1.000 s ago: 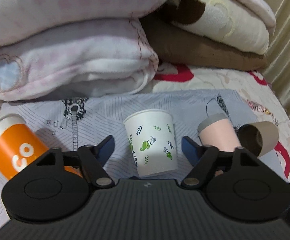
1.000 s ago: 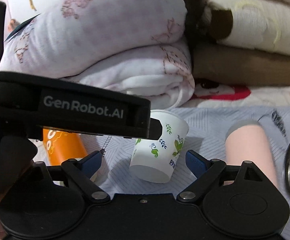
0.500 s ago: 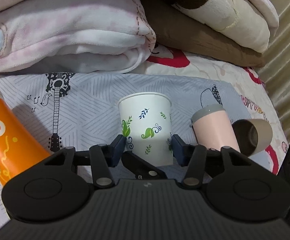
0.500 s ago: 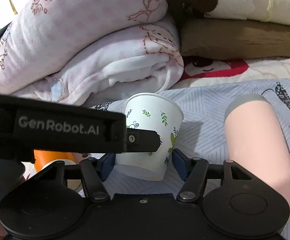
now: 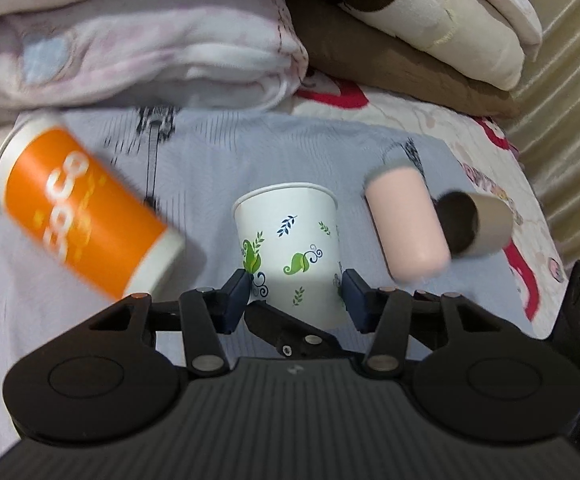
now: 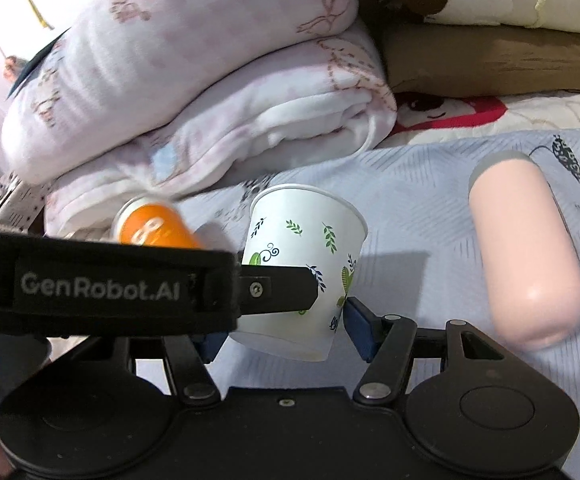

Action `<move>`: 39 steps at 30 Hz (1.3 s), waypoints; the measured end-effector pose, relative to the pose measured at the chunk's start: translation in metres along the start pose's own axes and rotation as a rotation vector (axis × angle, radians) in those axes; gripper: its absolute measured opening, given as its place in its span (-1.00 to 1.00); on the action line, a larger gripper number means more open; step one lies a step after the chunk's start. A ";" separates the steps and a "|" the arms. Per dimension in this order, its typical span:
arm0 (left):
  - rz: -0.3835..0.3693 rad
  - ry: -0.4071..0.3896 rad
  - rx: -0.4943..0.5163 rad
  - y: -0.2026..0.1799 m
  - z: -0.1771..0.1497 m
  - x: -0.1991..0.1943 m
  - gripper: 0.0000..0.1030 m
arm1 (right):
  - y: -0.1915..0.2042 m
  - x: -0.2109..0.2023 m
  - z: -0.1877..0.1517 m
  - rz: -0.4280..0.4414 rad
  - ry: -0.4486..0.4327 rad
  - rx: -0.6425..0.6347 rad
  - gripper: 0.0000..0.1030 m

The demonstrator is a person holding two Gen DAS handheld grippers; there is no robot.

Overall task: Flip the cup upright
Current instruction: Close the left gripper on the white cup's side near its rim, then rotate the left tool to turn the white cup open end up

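Observation:
A white paper cup with green and blue leaf prints [image 5: 290, 248] is held rim up above the grey patterned cloth [image 5: 210, 160]. My left gripper [image 5: 294, 292] is shut on its lower body, one blue pad on each side. My right gripper [image 6: 280, 326] is also shut on the same cup [image 6: 301, 264] near its base; the left gripper's body [image 6: 130, 284] crosses in front of it. The cup tilts slightly in the right wrist view.
An orange cup [image 5: 78, 216] lies on its side at the left. A pink tumbler [image 5: 405, 220] and a brown cup [image 5: 473, 226] lie on their sides at the right. Folded blankets [image 5: 150, 40] and pillows [image 5: 429, 20] are stacked behind.
Both grippers closed from open onto the white cup a second ago. Since half a second ago the cup has risen with them, and the background has shifted and blurred.

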State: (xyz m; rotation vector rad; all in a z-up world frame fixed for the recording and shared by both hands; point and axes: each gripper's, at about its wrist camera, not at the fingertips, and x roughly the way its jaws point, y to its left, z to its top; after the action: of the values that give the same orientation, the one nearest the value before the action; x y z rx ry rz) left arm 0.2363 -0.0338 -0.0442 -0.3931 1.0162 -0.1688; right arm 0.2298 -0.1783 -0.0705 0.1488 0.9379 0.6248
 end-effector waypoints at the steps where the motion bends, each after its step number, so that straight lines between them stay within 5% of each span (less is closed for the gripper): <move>1: -0.005 0.012 -0.004 0.000 -0.006 -0.004 -0.04 | 0.002 -0.005 -0.003 0.003 0.012 0.001 0.29; 8: -0.044 0.132 -0.063 0.007 -0.051 -0.028 -0.03 | 0.017 -0.040 -0.033 0.023 0.108 0.062 0.28; 18: -0.106 0.154 -0.048 0.028 -0.099 -0.036 -0.03 | 0.040 -0.045 -0.070 -0.005 0.227 0.004 0.28; 28: -0.207 0.188 -0.048 0.049 -0.103 -0.027 0.22 | 0.050 -0.040 -0.069 -0.028 0.283 -0.076 0.27; 39: -0.292 0.193 -0.094 0.071 -0.099 -0.020 0.51 | 0.050 -0.036 -0.058 0.044 0.300 -0.158 0.57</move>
State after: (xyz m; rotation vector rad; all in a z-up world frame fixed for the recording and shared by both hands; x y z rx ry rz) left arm 0.1379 0.0137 -0.1022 -0.6196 1.1562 -0.4298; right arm 0.1470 -0.1665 -0.0605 -0.0676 1.1714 0.7724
